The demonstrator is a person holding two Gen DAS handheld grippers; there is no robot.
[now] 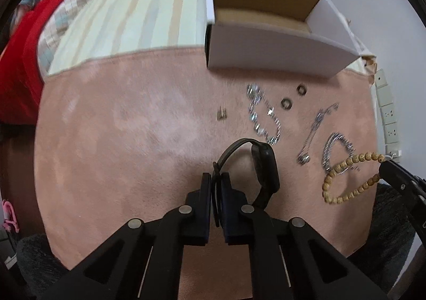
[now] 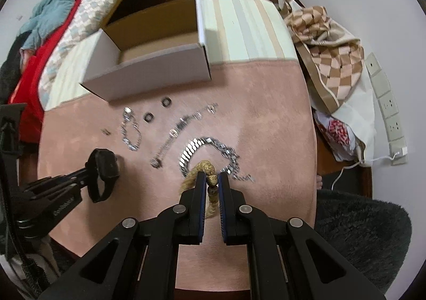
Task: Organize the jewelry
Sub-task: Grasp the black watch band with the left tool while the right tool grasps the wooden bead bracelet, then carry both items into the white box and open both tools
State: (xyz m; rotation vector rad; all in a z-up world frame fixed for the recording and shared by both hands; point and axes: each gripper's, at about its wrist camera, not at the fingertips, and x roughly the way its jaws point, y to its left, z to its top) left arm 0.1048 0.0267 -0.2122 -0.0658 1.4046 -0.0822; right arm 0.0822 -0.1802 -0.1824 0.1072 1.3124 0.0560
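My left gripper is shut on the strap of a black smartwatch, whose body stands to the right of the fingers. The watch and the left gripper also show at the left of the right wrist view. My right gripper is shut on a tan beaded bracelet, lifted slightly over a silver chain bracelet. In the left wrist view the bead bracelet hangs from the right gripper's tip. An open white cardboard box stands at the back of the pink mat.
On the pink mat lie silver bracelets, two dark rings, a thin silver chain and a small clasp. A striped cushion, bedding, a checkered cloth and a power strip surround it.
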